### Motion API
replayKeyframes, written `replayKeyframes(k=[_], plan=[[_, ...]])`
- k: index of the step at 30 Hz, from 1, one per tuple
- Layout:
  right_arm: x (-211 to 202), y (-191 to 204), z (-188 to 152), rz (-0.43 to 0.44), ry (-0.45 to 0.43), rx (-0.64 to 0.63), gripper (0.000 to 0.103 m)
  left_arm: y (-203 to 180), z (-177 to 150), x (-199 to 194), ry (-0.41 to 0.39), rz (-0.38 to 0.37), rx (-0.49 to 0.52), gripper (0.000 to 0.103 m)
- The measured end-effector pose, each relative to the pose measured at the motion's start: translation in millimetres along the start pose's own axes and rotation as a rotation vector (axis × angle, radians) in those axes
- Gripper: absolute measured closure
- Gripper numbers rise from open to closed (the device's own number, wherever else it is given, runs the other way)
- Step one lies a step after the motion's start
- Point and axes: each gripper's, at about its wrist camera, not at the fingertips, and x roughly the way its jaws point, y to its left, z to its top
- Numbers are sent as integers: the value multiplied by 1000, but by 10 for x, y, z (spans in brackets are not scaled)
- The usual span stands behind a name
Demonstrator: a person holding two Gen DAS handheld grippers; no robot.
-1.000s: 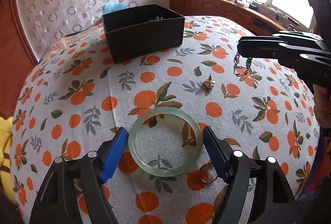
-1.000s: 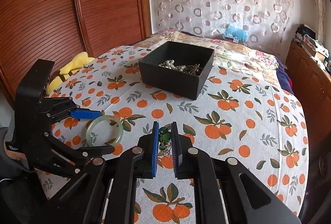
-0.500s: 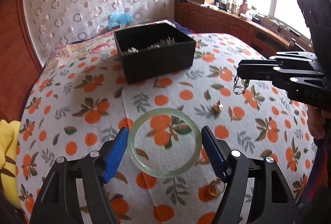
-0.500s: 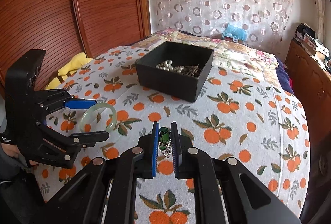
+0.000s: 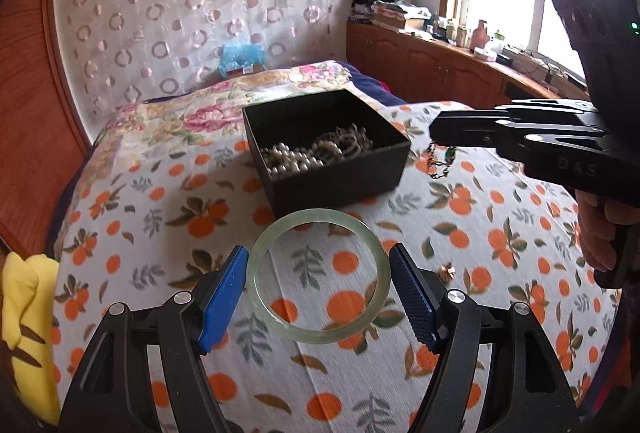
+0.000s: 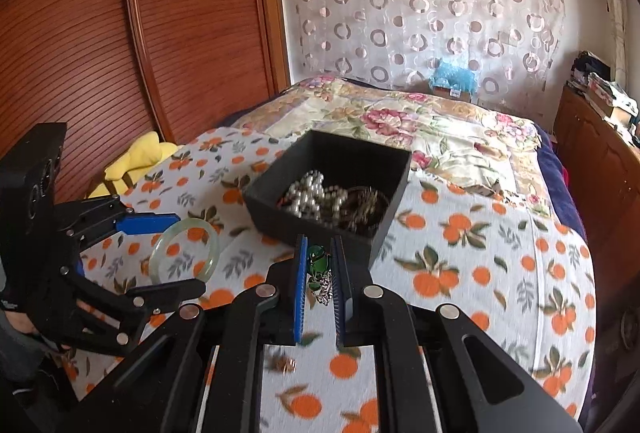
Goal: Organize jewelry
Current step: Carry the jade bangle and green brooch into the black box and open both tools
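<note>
The left hand-held gripper (image 5: 318, 287) holds a pale green bangle (image 5: 318, 275) up in the air, one blue pad on each side of the ring. The right hand-held gripper (image 6: 318, 273) is squeezed almost shut on a small green pendant with a thin chain (image 6: 319, 269). Both are lifted off the bed (image 5: 500, 233) with the orange-print cloth.

The black box (image 5: 332, 177) sits on the bed at about 12 o'clock from both grippers, just past them. It already has pearls and other chains inside.

What could go wrong? The bangle is smooth and round, and the pads only press it at 9 and 3 o'clock. I think it could twist or pop out if the hand shakes or tips. It would likely land on the soft bed (so it may not break), but it could hit the hard box edge or roll away.

The chain hangs loose below the right pads. It could catch on the box rim, or tangle with the pearls when it is let go.

The two grippers are close together and aimed at the same box. They may bump if both go in at once.

A tiny gold piece (image 5: 446, 271) lies on the cloth at 3 o'clock from the bangle and could be forgotten.
</note>
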Motion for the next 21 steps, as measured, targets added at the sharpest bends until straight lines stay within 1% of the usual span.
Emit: replayKeyframes(k=[6,14,21], plan=[[178,-83,229,5,-8,20,90,66,155,42,-19,10,-4,34],[449,-287,492,22,0,82,90,154,350,130,-29,29,-9,34],[609,-369,606,16,3,98,89,201,495,212,-32,33,-13,34]])
